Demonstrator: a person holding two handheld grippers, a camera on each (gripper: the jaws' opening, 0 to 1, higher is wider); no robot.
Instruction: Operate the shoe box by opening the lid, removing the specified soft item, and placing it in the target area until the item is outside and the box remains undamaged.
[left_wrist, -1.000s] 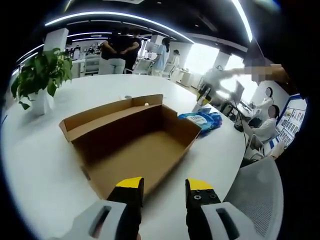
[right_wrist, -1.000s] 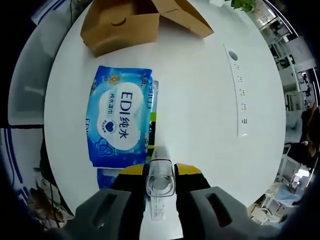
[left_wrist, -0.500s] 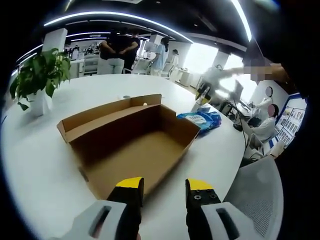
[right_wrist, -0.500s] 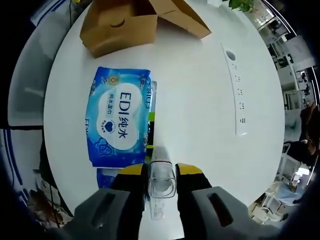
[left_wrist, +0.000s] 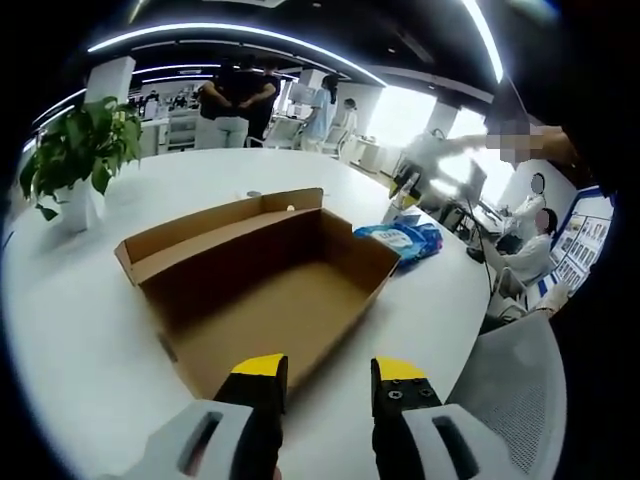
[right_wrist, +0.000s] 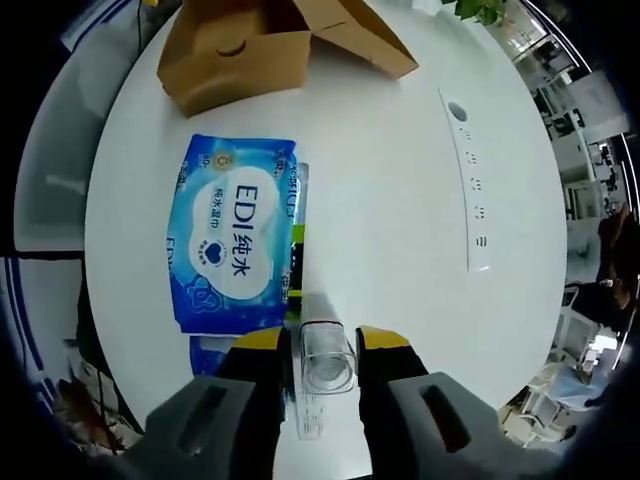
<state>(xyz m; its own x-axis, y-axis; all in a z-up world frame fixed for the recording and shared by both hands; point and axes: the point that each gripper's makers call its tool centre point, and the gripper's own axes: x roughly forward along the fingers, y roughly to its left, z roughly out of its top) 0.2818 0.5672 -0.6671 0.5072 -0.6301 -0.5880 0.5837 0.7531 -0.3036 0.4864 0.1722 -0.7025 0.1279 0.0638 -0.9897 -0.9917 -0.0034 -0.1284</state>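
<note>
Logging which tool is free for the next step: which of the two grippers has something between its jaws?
The right gripper: a clear plastic tube sits between its yellow-tipped jaws. The left gripper has nothing between its jaws, only the open shoe box beyond them.

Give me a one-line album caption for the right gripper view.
Right gripper clasps a clear tube above a blue wipes pack on the white table, cardboard shoe box beyond.

Left gripper: two black jaws rose from six o'clock, each capped with a yellow tip, set on light grey moulded housings. Each housing carried a dark oblong slot, at seven and five o'clock. Right gripper: the same build, black jaws with yellow tips and grey housings with oblong slots. No cables or sleeves were visible.
</note>
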